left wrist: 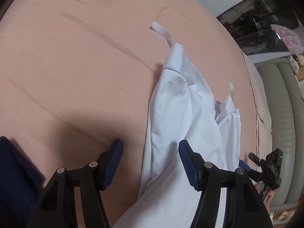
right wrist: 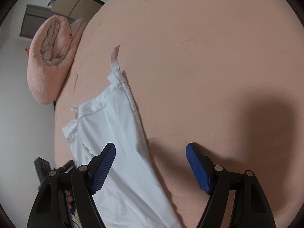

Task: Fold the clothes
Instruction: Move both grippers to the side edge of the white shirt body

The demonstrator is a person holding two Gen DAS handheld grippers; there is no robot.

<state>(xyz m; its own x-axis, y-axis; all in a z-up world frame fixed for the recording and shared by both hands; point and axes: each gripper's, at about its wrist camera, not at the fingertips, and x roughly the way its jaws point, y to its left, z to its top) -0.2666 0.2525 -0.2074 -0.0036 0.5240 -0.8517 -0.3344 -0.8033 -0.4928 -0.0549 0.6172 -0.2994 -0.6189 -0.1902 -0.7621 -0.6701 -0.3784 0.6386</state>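
Observation:
A white garment [left wrist: 182,114] with thin straps [left wrist: 161,30] lies crumpled lengthwise on the pink bed sheet [left wrist: 76,66]. My left gripper [left wrist: 150,142] hovers open over the garment's near left edge; its right finger is above the cloth and its left finger above bare sheet. Nothing is between the pads. In the right wrist view the same garment [right wrist: 114,123] runs from a strap [right wrist: 115,58] down to the frame's bottom. My right gripper [right wrist: 151,145] is open over the garment's right edge, with its left finger above the cloth and its right finger above the sheet [right wrist: 209,57].
A dark blue cloth [left wrist: 13,171] lies at the near left. A rolled pink quilt [right wrist: 51,60] sits at the bed's far end, with a cabinet [right wrist: 66,5] behind it. A grey padded seat [left wrist: 281,114] runs along the bed's right side.

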